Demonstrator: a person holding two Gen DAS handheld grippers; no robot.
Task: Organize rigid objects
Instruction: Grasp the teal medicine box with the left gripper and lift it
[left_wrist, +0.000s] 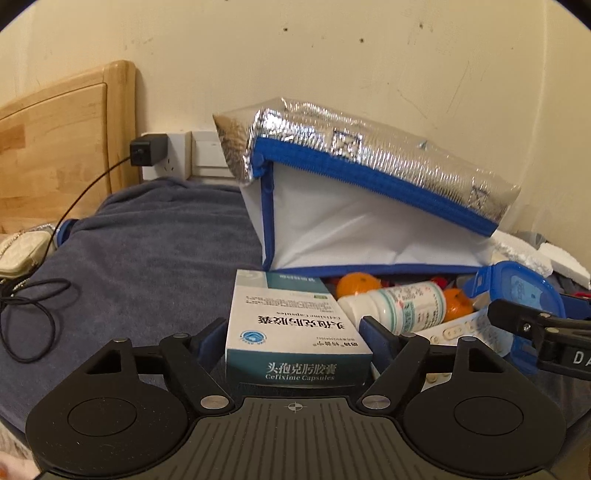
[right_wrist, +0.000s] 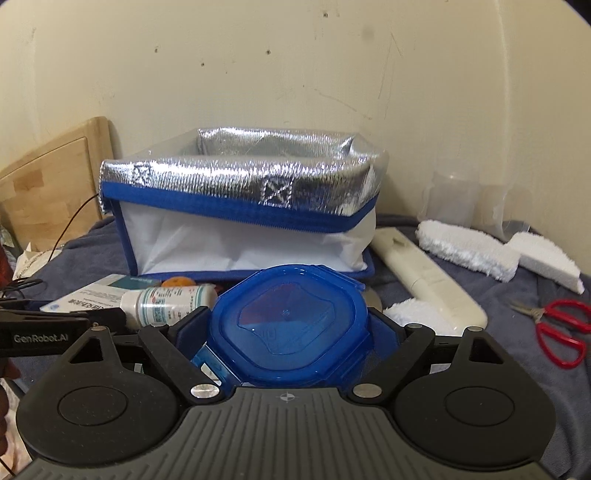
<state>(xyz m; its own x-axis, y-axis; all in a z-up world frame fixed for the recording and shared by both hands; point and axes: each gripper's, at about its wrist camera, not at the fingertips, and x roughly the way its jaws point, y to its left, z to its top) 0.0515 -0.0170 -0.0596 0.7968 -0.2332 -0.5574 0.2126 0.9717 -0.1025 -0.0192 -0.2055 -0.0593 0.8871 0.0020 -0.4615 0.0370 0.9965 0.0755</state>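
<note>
Left hand-held gripper (left_wrist: 293, 334) around medicine box (left_wrist: 295, 332), insulated bag (left_wrist: 369, 206) behind.

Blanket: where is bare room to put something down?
Free: the blanket left of the bag, up to the cable. Crowded: before the bag, with bottle and oranges; right, around the scissors.

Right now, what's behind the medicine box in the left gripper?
Behind the medicine box: a white pill bottle lying down, oranges, then the insulated bag. The bag's inside is hidden from the left wrist view.
</note>
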